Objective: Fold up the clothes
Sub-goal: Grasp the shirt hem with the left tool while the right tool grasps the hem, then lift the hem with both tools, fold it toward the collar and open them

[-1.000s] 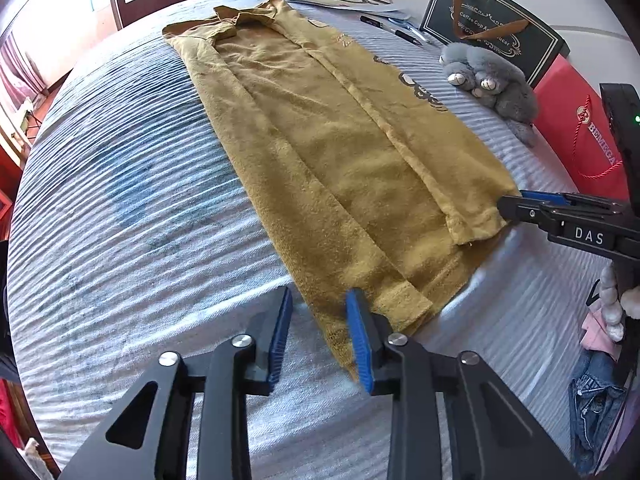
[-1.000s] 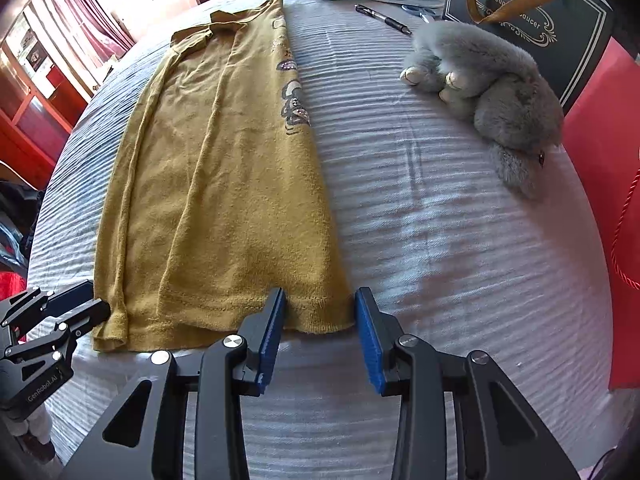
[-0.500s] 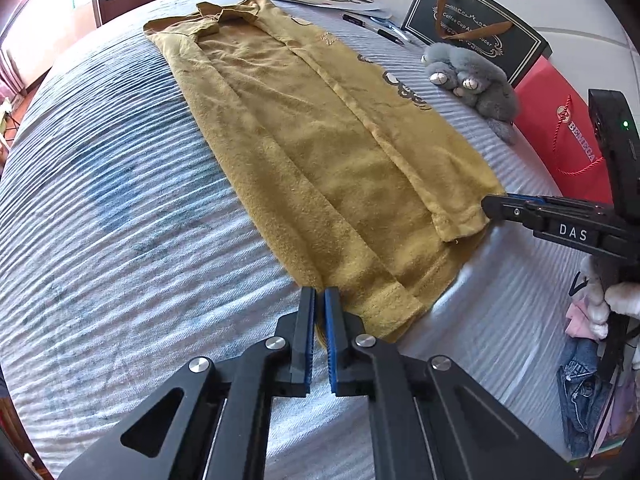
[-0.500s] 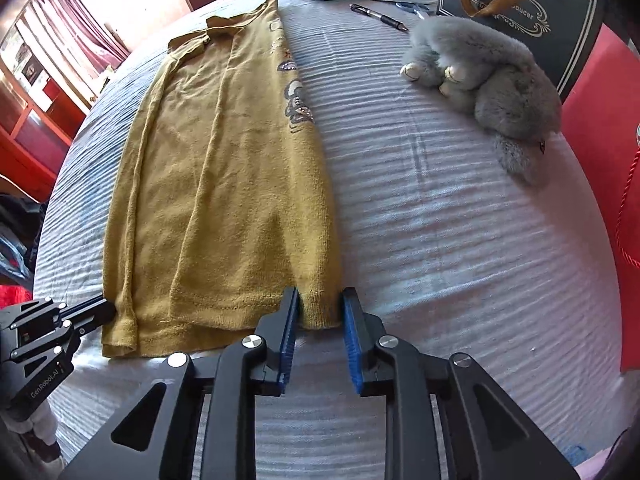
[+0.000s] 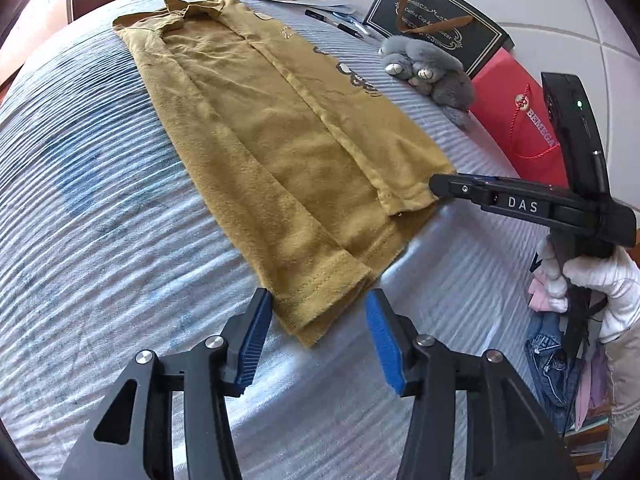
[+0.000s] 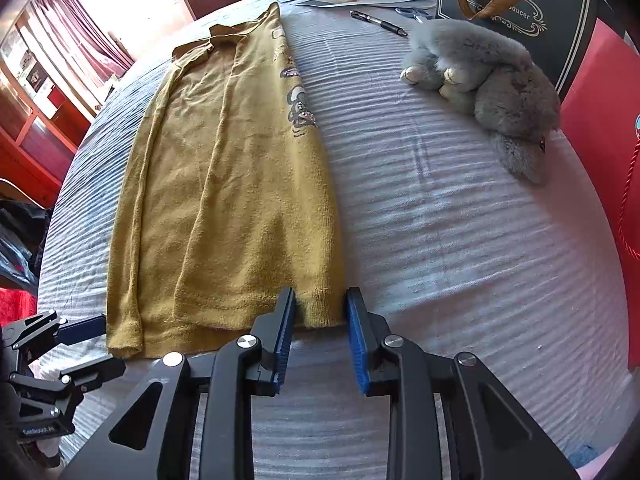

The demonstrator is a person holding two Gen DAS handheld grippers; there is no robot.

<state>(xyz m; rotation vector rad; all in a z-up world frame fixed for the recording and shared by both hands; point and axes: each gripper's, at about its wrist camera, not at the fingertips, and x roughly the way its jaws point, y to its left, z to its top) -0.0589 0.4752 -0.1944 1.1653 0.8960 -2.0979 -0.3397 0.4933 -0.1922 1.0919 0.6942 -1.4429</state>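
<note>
A mustard-yellow shirt (image 5: pixel 280 152) lies flat and folded lengthwise on the striped bedcover (image 5: pixel 100 220), collar at the far end. My left gripper (image 5: pixel 316 332) hovers at the near hem corner. Its jaws are opening, and the corner lies loose between them without touching the blue pads. In the right wrist view the same shirt (image 6: pixel 224 200) runs away from me. My right gripper (image 6: pixel 320 320) straddles the other hem corner, its jaws opening slightly and the pads flanking the cloth. The right gripper (image 5: pixel 436 186) shows from the side, held by a white-gloved hand (image 5: pixel 600 280). The left gripper (image 6: pixel 80 340) shows at lower left.
A grey plush toy (image 6: pixel 492 76) lies right of the shirt. Behind it stand a dark gift bag (image 5: pixel 436 28) and a red bag (image 5: pixel 520 120). Pens (image 5: pixel 336 24) and papers lie at the far end. Clothes (image 5: pixel 552 360) are heaped beyond the bed's right edge.
The left jaws shut at the hem corner half a second ago and have since spread wide. The right jaws narrowed, then widened a little. The shirt has stayed flat.
</note>
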